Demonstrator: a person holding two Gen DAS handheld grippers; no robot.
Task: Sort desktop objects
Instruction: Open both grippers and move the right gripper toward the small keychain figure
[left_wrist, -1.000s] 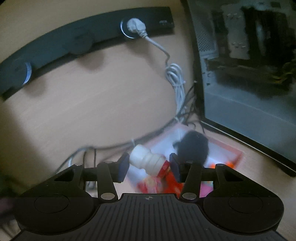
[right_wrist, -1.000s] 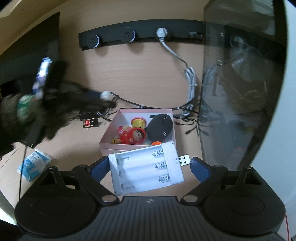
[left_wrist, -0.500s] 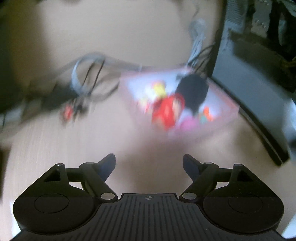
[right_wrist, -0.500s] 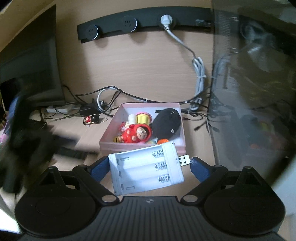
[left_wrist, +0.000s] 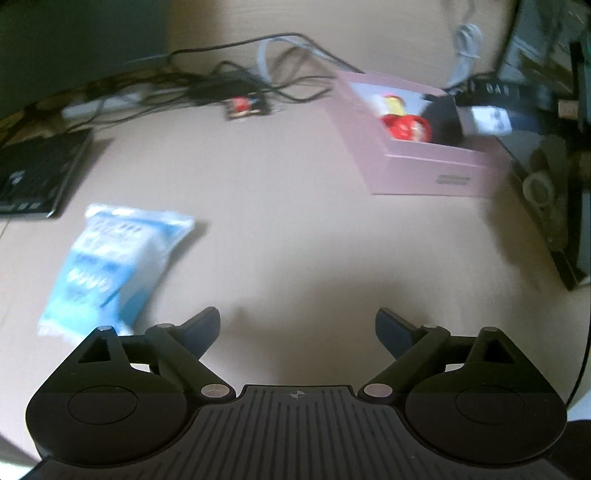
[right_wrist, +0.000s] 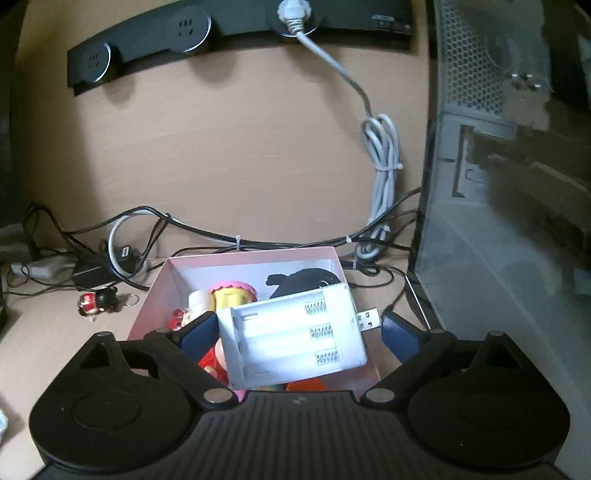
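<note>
Noted left tongs (left_wrist: 297, 325) just opened wide, empty over bench (left_wrist: 295, 221); right tongs (right_wrist: 297, 328) just widened, white charger (right_wrist: 295, 339) loose between, above pink box (right_wrist: 155, 295).

At twelve o'clock from your right wrist camera, a long black power strip with round sockets (right_wrist: 236, 27) runs along the pale wooden wall, and a grey plugged-in cable (right_wrist: 380, 158) drops in a tied bundle. At three o'clock stands a glass-sided computer case (right_wrist: 506, 206), with tangled black wires (right_wrist: 155, 236) at nine.
</note>
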